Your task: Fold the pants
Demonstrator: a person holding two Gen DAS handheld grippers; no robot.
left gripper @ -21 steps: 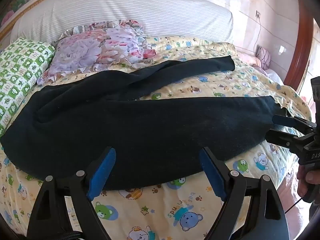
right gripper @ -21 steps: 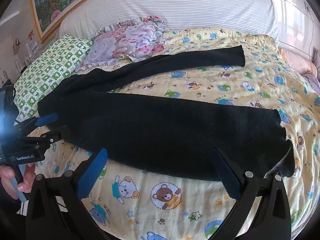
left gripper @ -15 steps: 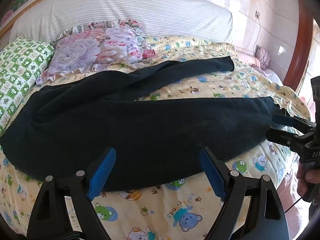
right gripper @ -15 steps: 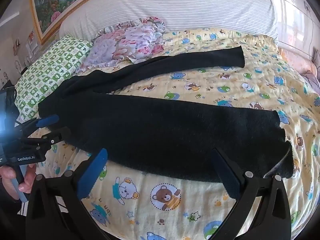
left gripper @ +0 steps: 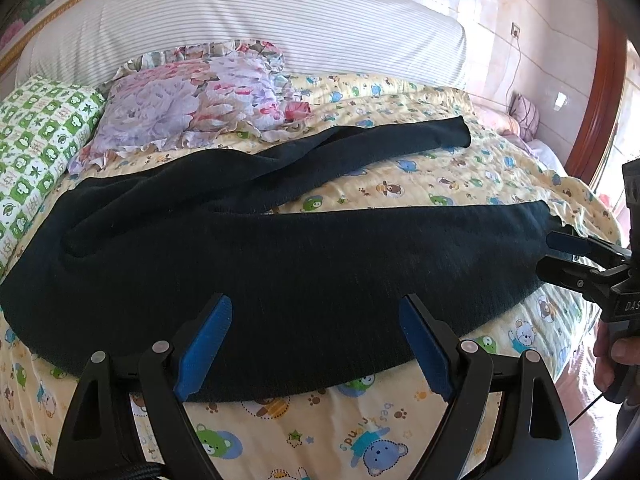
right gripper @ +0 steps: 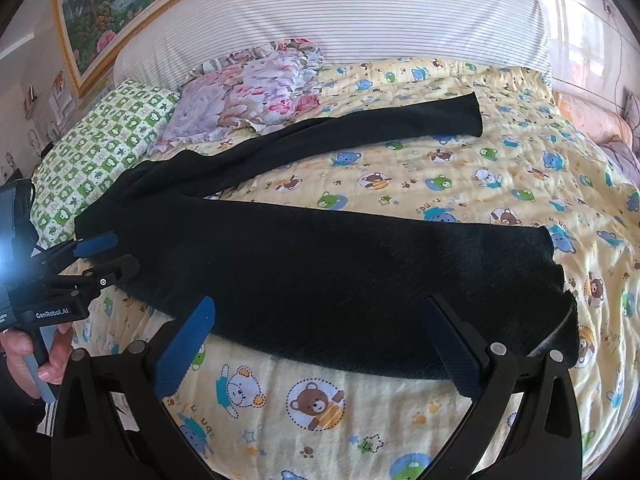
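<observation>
Barely begun: you have the black pants (left gripper: pixel 304 264) spread on the bear-print quilt (left gripper: pixel 432 184), legs splayed in a V and not yet laid one over the other. Your left gripper (left gripper: pixel 316 344) hovers wide open and empty, the near leg's lower edge running just ahead of and between its blue pads (left gripper: pixel 206 340). Your right gripper (right gripper: pixel 316 344) is likewise spread wide and holds nothing, the same leg just beyond its tips and the ragged cuff off to its right. Every fold looks still to come. Fabric reads as a soft, matte knit, limp and slightly fuzzy. Far ahead of both grippers, a frilled floral pillow (right gripper: pixel 248 92) and a green checked pillow (right gripper: pixel 100 140) lie by the striped headboard (right gripper: pixel 360 16).
</observation>
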